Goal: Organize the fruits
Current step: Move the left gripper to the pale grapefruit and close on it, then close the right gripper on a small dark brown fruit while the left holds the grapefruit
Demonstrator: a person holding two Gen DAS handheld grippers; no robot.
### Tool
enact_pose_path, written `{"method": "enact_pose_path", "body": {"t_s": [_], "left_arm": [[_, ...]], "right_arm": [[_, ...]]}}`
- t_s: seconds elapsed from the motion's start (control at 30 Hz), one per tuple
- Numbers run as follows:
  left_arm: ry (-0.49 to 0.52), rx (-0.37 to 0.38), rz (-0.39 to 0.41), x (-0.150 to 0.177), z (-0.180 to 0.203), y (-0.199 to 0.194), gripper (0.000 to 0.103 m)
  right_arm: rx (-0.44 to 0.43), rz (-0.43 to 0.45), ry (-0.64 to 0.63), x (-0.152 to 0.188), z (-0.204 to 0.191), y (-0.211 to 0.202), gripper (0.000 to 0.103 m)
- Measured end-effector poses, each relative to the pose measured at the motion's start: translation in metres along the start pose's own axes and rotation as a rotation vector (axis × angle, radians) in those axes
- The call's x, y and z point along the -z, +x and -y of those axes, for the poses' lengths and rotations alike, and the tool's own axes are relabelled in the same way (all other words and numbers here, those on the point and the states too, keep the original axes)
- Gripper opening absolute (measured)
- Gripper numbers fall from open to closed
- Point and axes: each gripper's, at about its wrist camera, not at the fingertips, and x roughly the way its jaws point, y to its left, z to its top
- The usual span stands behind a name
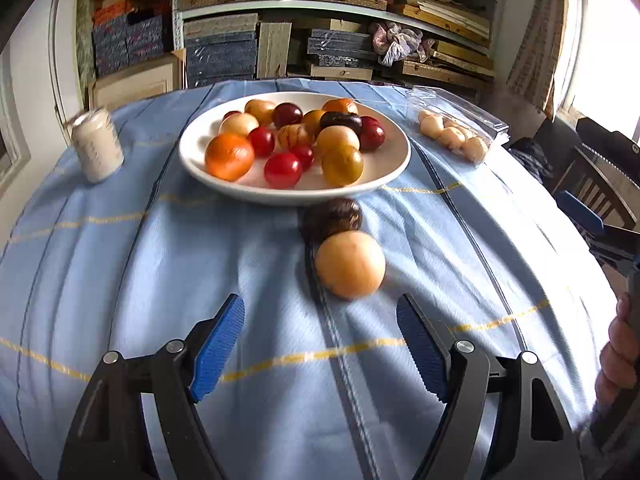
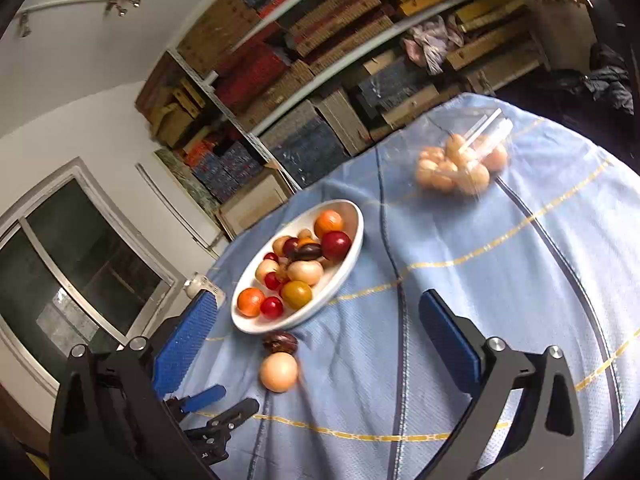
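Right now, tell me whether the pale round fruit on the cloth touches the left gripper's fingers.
Apart. The left wrist view shows the pale fruit lying beyond the open left gripper, with bare blue cloth between it and the fingertips.

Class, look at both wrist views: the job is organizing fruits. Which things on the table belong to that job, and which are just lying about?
Belongs to the job:
- white plate heaped with fruits
- tan fruit loose on the cloth
- dark brown fruit beside it
- clear box of pale fruits

Just lying about:
- white jar
- blue tablecloth
- shelves behind
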Motion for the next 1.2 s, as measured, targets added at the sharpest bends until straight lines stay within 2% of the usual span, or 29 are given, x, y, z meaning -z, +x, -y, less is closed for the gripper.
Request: {"method": "enact_pose_path", "body": {"t_s": [0.17, 0.27, 0.4, 0.53, 0.57, 0.67, 0.7, 0.83, 0.9, 1.07, 1.2], "left_arm": [[0.035, -0.024, -0.031, -0.010, 0.011, 0.019, 0.079], [0.061, -0.030, -0.019, -0.014, 0.017, 0.025, 0.079], [0.023, 0.000, -0.016, -0.024, 0.017, 0.036, 0.079], [0.014, 0.020, -0.032, -0.026, 0.017, 0.045, 0.073], [0.015, 0.019, -0.032, -0.026, 0.017, 0.047, 0.070], [0.011, 0.030, -0.047, -0.025, 0.013, 0.053, 0.050], [0.009, 0.048, -0.057, -0.024, 0.012, 0.055, 0.047], [0.049, 0.023, -0.047, -0.021, 0.015, 0.055, 0.047], [0.038, 0.035, -0.047, -0.020, 0.012, 0.054, 0.046], [0.037, 0.032, -0.067, -0.009, -0.005, 0.040, 0.046], [0.023, -0.013, -0.042, 0.004, -0.033, 0.019, 0.046]], "right_arm": [[0.007, -0.015, 0.012, 0.003, 0.002, 0.001, 0.099], [0.003, -0.029, -0.001, 0.005, -0.002, 0.003, 0.099], [0.007, -0.061, -0.006, 0.008, -0.004, 0.009, 0.099], [0.013, -0.067, 0.000, 0.008, -0.003, 0.010, 0.099], [0.014, -0.070, 0.003, 0.008, -0.003, 0.010, 0.099], [0.020, -0.087, 0.002, 0.010, -0.003, 0.014, 0.099], [0.021, -0.090, -0.001, 0.010, -0.003, 0.015, 0.099], [0.030, -0.097, -0.006, 0.012, -0.003, 0.017, 0.099], [0.038, -0.102, -0.014, 0.013, -0.003, 0.019, 0.099], [0.065, -0.163, -0.125, 0.025, -0.016, 0.033, 0.099], [0.088, -0.218, -0.336, 0.050, -0.044, 0.051, 0.099]]}}
